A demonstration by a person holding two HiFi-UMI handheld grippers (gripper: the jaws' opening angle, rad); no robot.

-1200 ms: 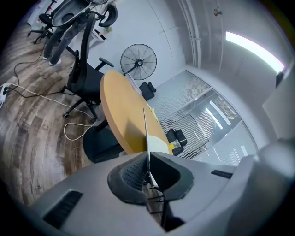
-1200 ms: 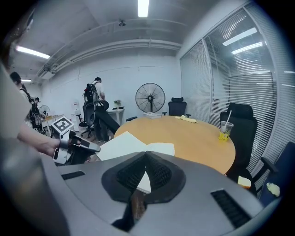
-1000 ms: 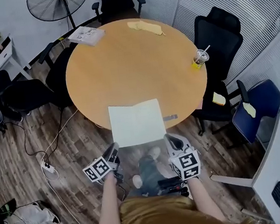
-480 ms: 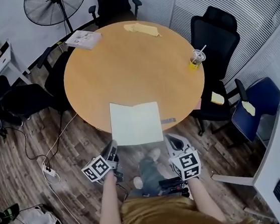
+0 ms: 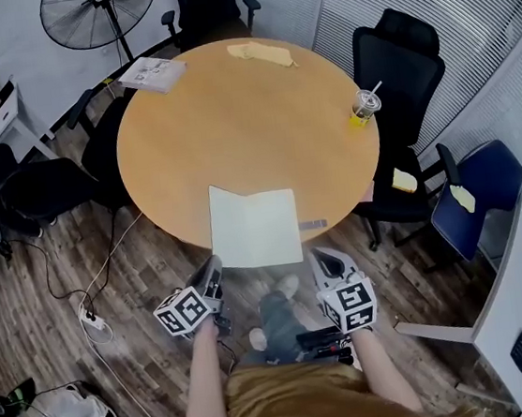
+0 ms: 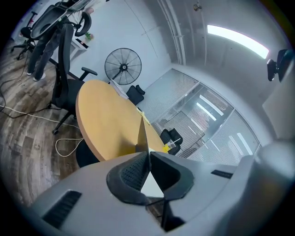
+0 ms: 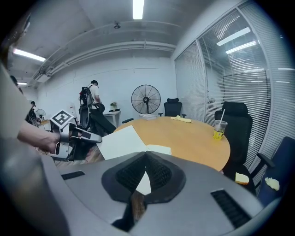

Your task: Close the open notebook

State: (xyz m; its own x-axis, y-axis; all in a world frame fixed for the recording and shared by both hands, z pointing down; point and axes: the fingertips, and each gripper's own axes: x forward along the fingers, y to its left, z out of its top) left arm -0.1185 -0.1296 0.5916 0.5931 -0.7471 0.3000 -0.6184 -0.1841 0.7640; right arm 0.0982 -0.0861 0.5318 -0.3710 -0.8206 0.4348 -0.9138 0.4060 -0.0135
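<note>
On the table (image 5: 230,112), the notebook (image 5: 255,224) shows white pages.

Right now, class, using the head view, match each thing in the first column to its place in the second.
Things:
1. notebook
2. cup with straw
3. fan
4. yellow cloth

Places:
A. standing on the floor, beyond the table
B. at the table's far edge
C. open, at the table's near edge
D. at the table's right edge

Pairs: 1-C, 2-D, 3-A, 4-B
</note>
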